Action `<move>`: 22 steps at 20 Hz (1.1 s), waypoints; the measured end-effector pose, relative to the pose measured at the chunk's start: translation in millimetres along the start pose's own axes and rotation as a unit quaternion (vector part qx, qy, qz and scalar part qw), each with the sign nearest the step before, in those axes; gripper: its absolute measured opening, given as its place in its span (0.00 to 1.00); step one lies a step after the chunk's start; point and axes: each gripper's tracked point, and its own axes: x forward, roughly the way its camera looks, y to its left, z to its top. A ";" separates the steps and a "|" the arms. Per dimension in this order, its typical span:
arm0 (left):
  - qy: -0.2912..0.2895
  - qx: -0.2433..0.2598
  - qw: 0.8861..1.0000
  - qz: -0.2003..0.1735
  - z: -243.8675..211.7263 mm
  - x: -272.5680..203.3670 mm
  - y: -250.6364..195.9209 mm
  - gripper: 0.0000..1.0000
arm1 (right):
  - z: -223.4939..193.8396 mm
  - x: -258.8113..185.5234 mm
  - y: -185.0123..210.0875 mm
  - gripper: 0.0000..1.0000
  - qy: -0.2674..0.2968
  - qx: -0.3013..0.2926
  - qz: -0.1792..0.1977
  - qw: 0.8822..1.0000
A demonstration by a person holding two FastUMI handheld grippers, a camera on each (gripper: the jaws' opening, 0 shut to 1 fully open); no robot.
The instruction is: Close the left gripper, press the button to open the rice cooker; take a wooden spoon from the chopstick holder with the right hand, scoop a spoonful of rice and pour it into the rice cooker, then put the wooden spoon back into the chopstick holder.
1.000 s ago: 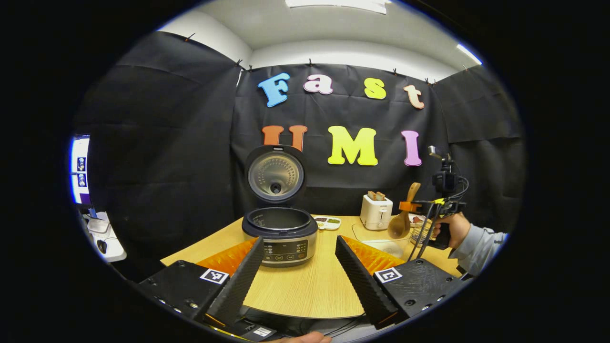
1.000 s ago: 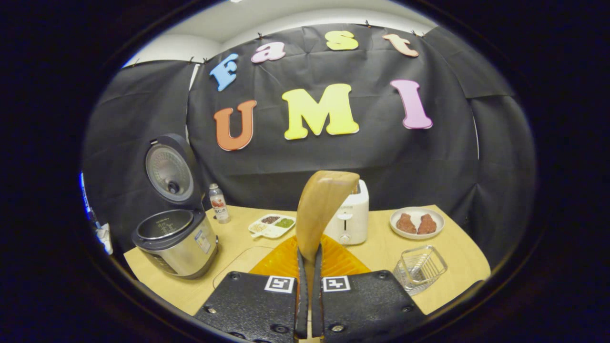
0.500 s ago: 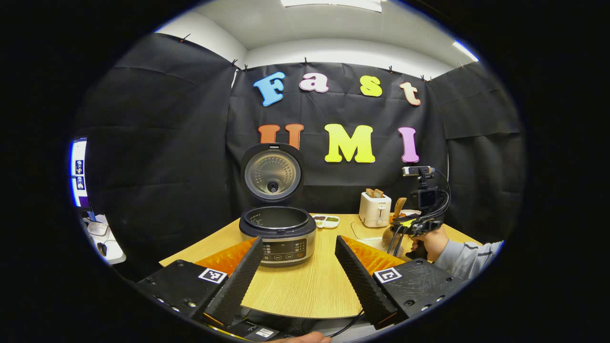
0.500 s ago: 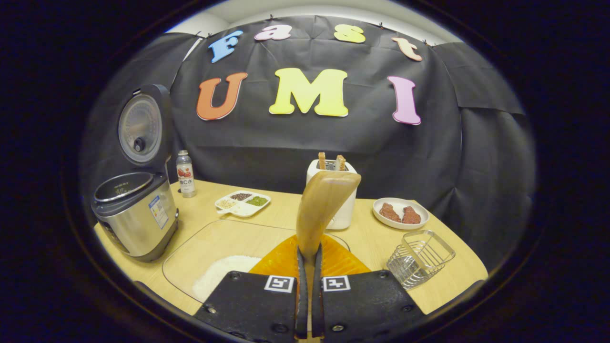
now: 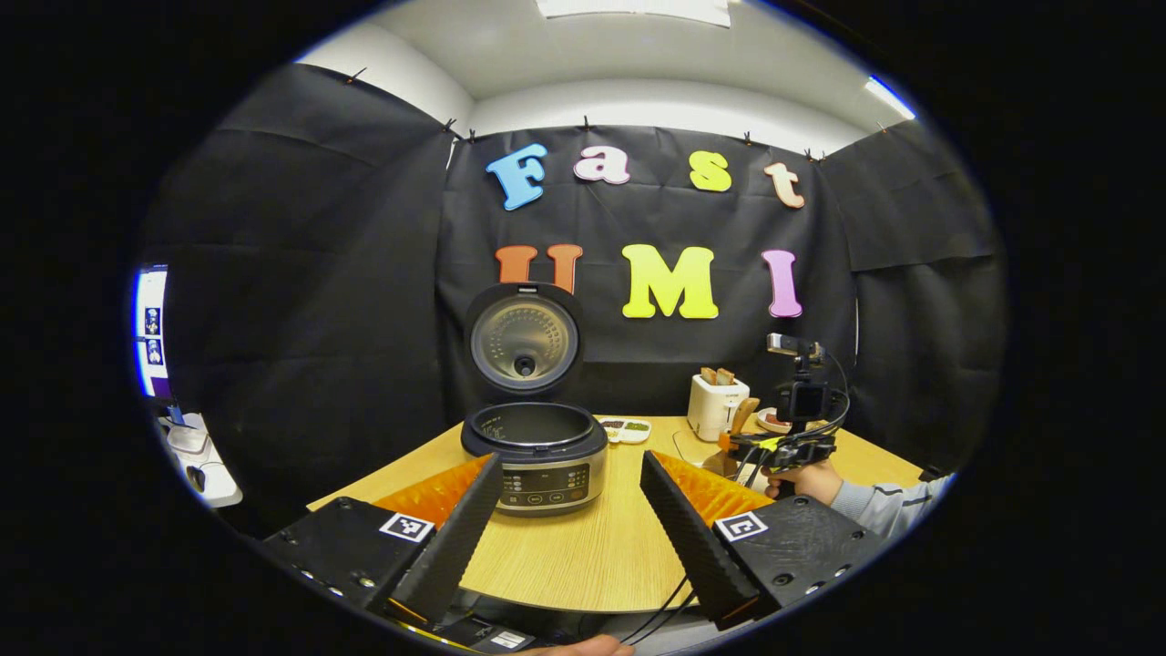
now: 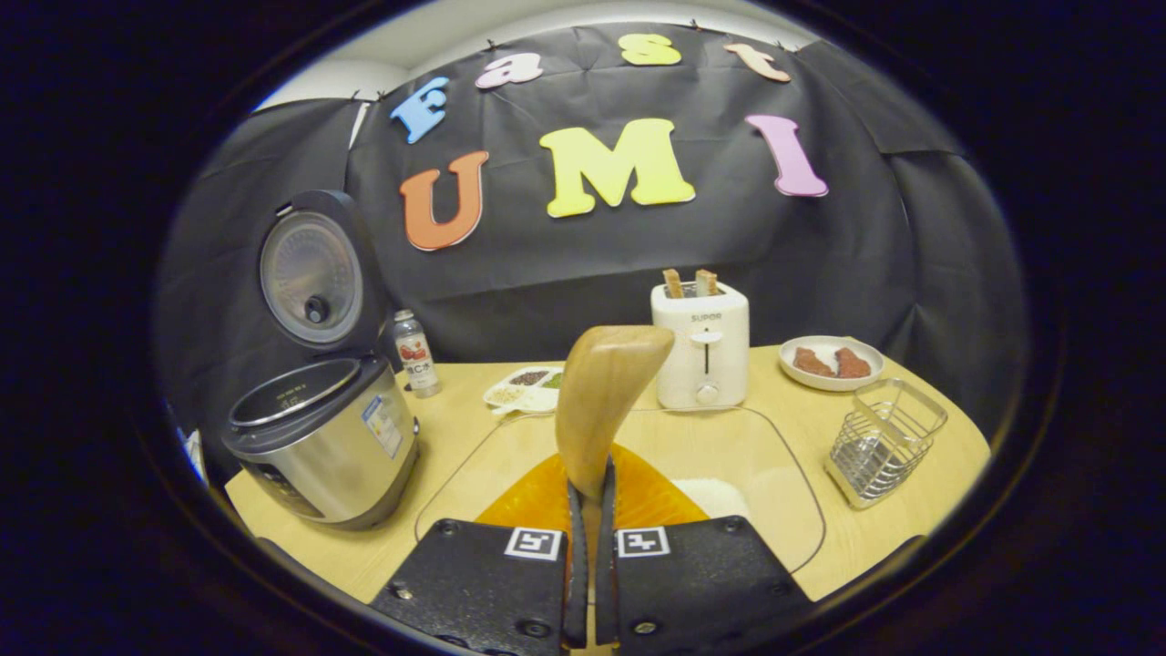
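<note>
Left gripper view: left gripper (image 5: pixel 569 510) low at 6 o'clock, jaws wide apart, holding nothing. Cooker (image 5: pixel 535 448) dead centre on the counter (image 5: pixel 583 556), lid (image 5: pixel 524 339) flipped up, pot visible inside. Over at 3 o'clock, a hand (image 5: pixel 806 481) on the right gripper (image 5: pixel 733 444), spoon (image 5: pixel 740 421) handle poking up from it. Toaster (image 5: pixel 711 405) just behind that.

Right gripper view: right gripper (image 6: pixel 589 510) at 6 o'clock, jaws clamped together on the spoon (image 6: pixel 603 401), handle rising straight up the middle. Clear tray (image 6: pixel 783 492) right under it, pile of rice (image 6: pixel 715 497) at around 5 o'clock from the spoon. Cooker (image 6: pixel 319 437) at 9 o'clock, open. Wire holder (image 6: pixel 882 442) at 3 o'clock, well apart from the spoon. Toaster (image 6: pixel 701 351) behind the tray, plate (image 6: pixel 831 362) at 2 o'clock, bottle (image 6: pixel 415 353) beside the cooker.
</note>
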 end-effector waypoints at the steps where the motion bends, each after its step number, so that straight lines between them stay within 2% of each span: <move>1: 0.000 -0.001 1.000 -0.001 0.1 0.0 0.5 0.96 | 0.4 1.3 3.9 0.09 0.000 0.008 0.010 1.000; 4: 0.006 0.004 1.000 -0.001 -4.9 3.3 1.7 0.97 | -0.4 4.4 2.2 0.09 0.004 0.045 0.028 0.999; 7: 0.008 -0.003 1.000 0.010 -5.6 6.1 6.0 0.97 | 0.1 7.0 8.3 0.09 0.024 0.107 0.071 0.991; 11: 0.003 -0.013 1.000 0.000 -2.4 4.7 -5.2 0.96 | -2.8 7.8 4.9 0.09 0.046 0.144 0.068 0.986; 12: 0.004 -0.009 1.000 -0.002 -2.1 3.4 -6.6 1.00 | -3.7 8.3 3.9 0.09 0.055 0.167 0.069 0.982; 13: 0.005 -0.003 1.000 -0.001 -3.8 2.7 -7.5 0.96 | -2.0 8.8 2.9 0.09 0.065 0.199 0.072 0.975; 15: 0.003 0.006 1.000 0.001 -0.7 2.9 -6.6 0.96 | 1.8 11.9 -1.1 0.09 0.078 0.263 0.079 0.958; 16: 0.004 0.006 1.000 0.001 0.9 2.7 -6.8 0.96 | 3.7 13.1 -7.3 0.05 0.079 0.289 0.073 0.951; 17: 0.003 0.003 1.000 0.000 0.9 1.8 -6.9 0.95 | 4.8 13.1 -12.6 0.09 0.079 0.303 0.069 0.947; 18: 0.002 0.000 1.000 -0.001 2.1 0.6 -7.1 0.96 | 8.2 9.9 -15.9 0.09 0.079 0.319 0.071 0.942; 19: 0.001 -0.001 1.000 -0.004 4.0 0.6 -7.7 0.95 | 11.7 7.7 -19.3 0.09 0.077 0.333 0.072 0.937; 20: 0.001 -0.002 1.000 -0.004 5.2 -0.3 -7.3 1.00 | 14.9 5.5 -25.0 0.09 0.073 0.345 0.070 0.933; 21: 0.000 -0.002 1.000 -0.003 5.8 -1.8 -5.4 0.95 | 18.0 4.1 -31.2 0.09 0.070 0.349 0.066 0.932; 22: -0.001 -0.001 1.000 -0.001 6.6 -2.5 -4.0 0.95 | 21.4 1.4 -38.5 0.09 0.062 0.348 0.059 0.934</move>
